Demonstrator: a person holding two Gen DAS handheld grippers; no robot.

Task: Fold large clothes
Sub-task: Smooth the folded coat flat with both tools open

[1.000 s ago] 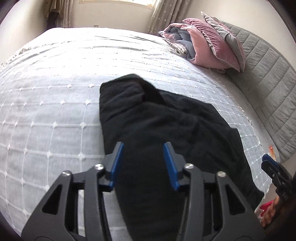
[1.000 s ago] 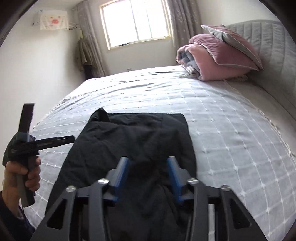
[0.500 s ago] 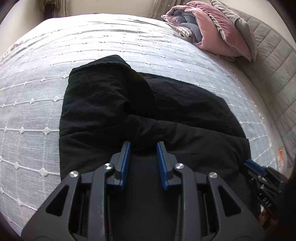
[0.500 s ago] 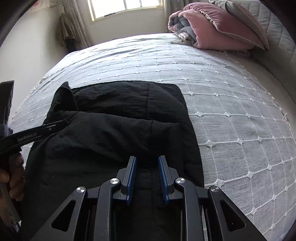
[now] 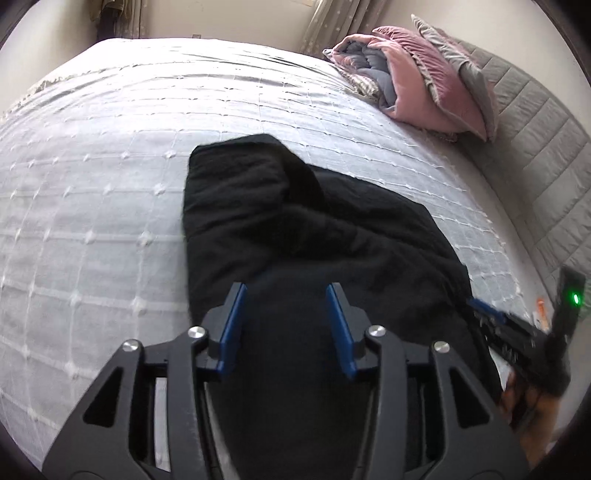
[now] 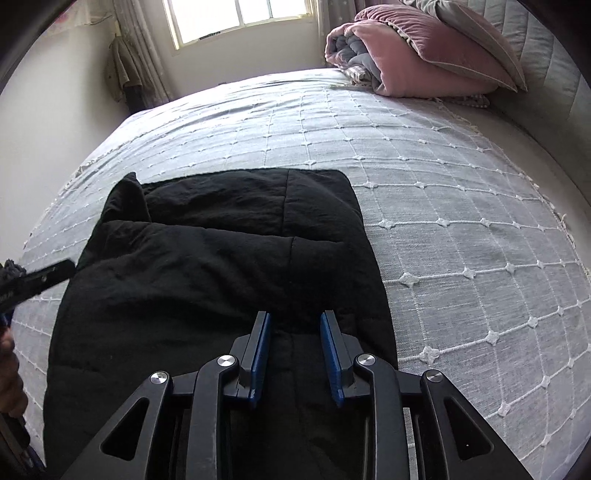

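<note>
A large black garment (image 5: 295,236) lies folded over itself on the grey quilted bedspread (image 5: 92,184); it also shows in the right wrist view (image 6: 207,266). My left gripper (image 5: 286,291) is open and empty just above the garment's near fold. My right gripper (image 6: 293,319) is open and empty over the garment's near right part. The right gripper shows at the right edge of the left wrist view (image 5: 517,332). The left gripper shows at the left edge of the right wrist view (image 6: 40,277).
A rolled pink and grey duvet (image 6: 388,62) and pillows (image 6: 472,40) lie at the head of the bed against a grey padded headboard (image 5: 535,122). A window (image 6: 236,18) and a curtain (image 6: 133,66) are behind the bed.
Both grippers were narrower over the garment half a second ago and now stand wider open. The left gripper has drawn back and up. The fold lies on the bed.
</note>
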